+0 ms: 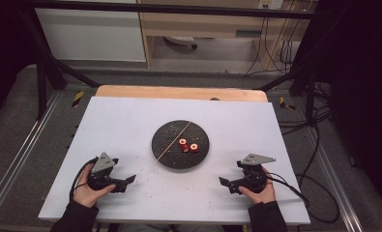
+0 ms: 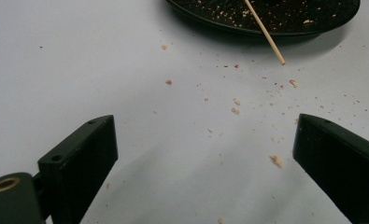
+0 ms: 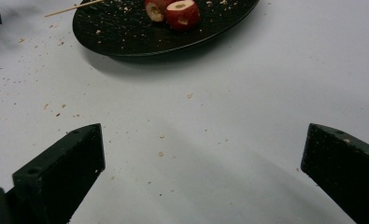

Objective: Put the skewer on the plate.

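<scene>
Partly cut off, skewer (image 2: pixel 265 31) and black plate (image 2: pixel 247 29)

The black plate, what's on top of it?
On the black plate lie two red fruit pieces, a wooden skewer and crumbs. Whatever is under the fruit is hidden.

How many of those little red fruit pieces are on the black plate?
2: red pieces and touch near the black plate centre, right of the wooden skewer. None seems hidden.
</scene>
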Available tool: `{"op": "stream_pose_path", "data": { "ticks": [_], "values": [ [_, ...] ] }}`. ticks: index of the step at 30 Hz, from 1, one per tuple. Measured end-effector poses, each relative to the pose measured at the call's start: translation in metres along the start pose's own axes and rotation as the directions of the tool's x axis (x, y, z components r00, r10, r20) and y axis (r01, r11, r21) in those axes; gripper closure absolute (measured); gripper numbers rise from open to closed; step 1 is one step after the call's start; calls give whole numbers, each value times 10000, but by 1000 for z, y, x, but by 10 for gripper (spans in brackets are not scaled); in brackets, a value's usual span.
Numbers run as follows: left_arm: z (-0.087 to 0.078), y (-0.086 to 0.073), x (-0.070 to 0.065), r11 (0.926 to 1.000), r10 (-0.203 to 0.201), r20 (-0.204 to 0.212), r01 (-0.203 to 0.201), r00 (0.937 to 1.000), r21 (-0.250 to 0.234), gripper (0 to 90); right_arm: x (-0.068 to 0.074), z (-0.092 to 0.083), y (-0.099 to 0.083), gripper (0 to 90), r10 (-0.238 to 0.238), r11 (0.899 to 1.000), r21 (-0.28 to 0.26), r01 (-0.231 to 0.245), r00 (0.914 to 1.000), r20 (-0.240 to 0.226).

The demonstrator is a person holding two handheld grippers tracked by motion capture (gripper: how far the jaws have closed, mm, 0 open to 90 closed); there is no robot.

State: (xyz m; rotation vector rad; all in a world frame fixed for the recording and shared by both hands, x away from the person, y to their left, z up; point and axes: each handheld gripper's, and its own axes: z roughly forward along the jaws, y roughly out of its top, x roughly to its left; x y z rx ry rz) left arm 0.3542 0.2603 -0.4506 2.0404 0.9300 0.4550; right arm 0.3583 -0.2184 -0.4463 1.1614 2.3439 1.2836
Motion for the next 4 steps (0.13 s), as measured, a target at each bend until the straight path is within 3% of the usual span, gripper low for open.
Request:
{"op": "stream_pose_path", "data": {
  "ticks": [4],
  "values": [
    [1, 0, 0, 10000, 16, 34, -16, 10000, 36, 65, 1, 0, -1, 9, 34, 9999, 115, -32, 9999, -100]
  ]
}}
